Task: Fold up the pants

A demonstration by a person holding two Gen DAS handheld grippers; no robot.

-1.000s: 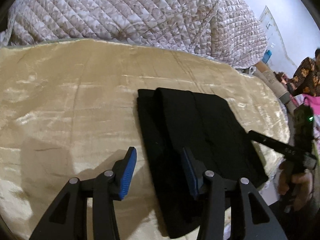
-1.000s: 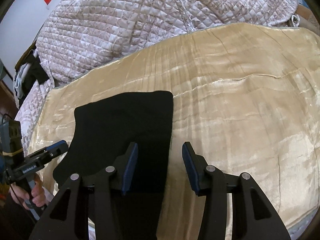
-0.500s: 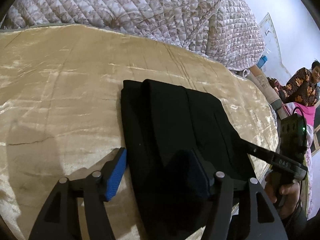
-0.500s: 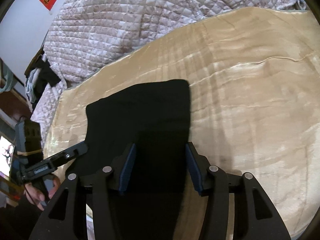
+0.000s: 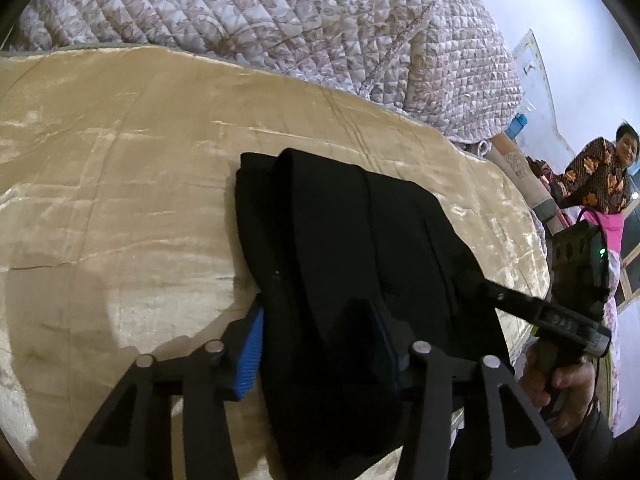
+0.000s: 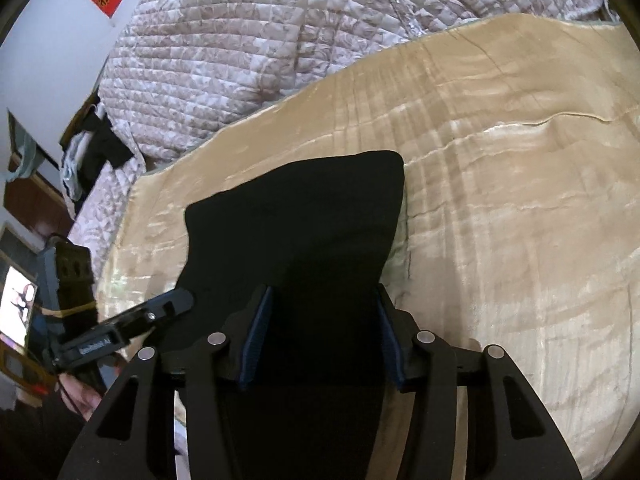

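Left tool [image 5: 320, 344] straddles the near left edge of the black pants [image 5: 360, 240], jaws apart with cloth between the blue pads, not yet pinched. Right tool [image 6: 324, 336] does the same at the near right edge, jaws wide with fabric filling the gap; grip not closed as far as visible. Both sit at the pants' near end, probably to pick up that end together and fold it toward the far end. The pants lie already folded into a narrow stack on the beige velvet blanket [image 5: 120, 184] on the bed, with the quilted comforter [image 5: 280, 20] beyond their far end. A woman [image 5: 600, 172] stands off past the pants' right side. Versus a second ago: both tools moved in over the pants' near edge, the left one's pad gap narrower; pants unmoved.
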